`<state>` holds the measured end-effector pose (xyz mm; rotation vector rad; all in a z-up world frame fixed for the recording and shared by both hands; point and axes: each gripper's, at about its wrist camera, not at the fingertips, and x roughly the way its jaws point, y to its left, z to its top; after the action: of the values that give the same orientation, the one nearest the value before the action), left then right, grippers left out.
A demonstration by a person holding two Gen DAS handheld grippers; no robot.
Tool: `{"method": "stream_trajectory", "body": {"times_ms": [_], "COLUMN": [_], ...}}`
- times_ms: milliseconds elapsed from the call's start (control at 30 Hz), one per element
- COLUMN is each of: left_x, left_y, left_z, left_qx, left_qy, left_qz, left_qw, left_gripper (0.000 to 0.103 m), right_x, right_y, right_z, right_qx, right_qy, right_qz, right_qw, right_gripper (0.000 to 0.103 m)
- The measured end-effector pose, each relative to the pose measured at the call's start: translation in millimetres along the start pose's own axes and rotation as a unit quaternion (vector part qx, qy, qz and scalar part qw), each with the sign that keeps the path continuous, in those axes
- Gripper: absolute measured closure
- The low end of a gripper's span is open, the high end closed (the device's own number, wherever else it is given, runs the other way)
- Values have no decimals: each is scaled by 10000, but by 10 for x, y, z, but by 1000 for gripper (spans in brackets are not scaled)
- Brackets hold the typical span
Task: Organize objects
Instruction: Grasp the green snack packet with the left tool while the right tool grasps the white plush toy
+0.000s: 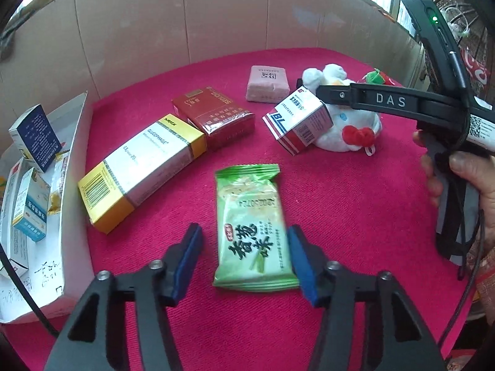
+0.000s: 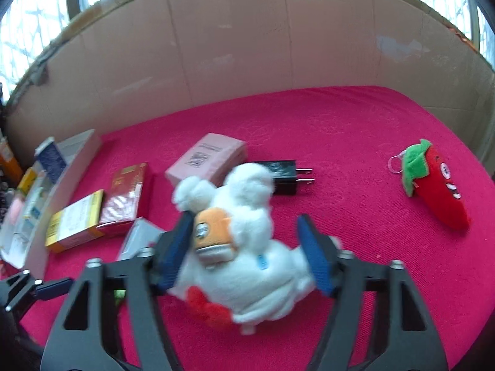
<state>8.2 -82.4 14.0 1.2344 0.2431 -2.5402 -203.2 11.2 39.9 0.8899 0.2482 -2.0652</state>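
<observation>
Cardboard backdrop (image 2: 235, 46), curved, fencing a magenta cloth (image 1: 340, 232).
White tray (image 1: 72, 191), left edge: small medicine boxes already stowed inside.
Yellow-and-white carton (image 1: 139, 170), lying flat just beside the tray.
White plush (image 2: 247, 262), mid-cloth, a blue-and-white box (image 1: 297, 120) leaning against it.
Red pack (image 1: 216, 120); pink packet (image 1: 267, 83); red chilli toy (image 2: 436, 185), well apart at right.
Green snack sachet (image 1: 253, 228), flat on cloth.
Left gripper (image 1: 244, 247): spread, straddling the sachet, not yet closed on it.
Right gripper (image 2: 247, 247): spread around the plush; contact unclear through blur.
Risks, judged: slick foil may skid from the pads; lifting the plush may topple the leaning box.
</observation>
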Motion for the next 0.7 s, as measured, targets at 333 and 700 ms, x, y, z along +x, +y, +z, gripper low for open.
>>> {"method": "stream_trajectory", "body": {"times_ms": [333, 700], "left_x": [-23, -25], "left_y": [-36, -25], "left_z": [15, -30], "left_qx": [55, 72], "left_qy": [64, -132], "left_qz": [26, -108], "left_qw": [10000, 9998], "left_gripper": [46, 42], "right_x": [7, 176], "right_y": [-34, -118], "right_z": [17, 6], "right_qx": [114, 223], "right_qy": [68, 407], "right_qz": [-30, -230], "right_qw": [9999, 9987], "right_gripper": [47, 45]}}
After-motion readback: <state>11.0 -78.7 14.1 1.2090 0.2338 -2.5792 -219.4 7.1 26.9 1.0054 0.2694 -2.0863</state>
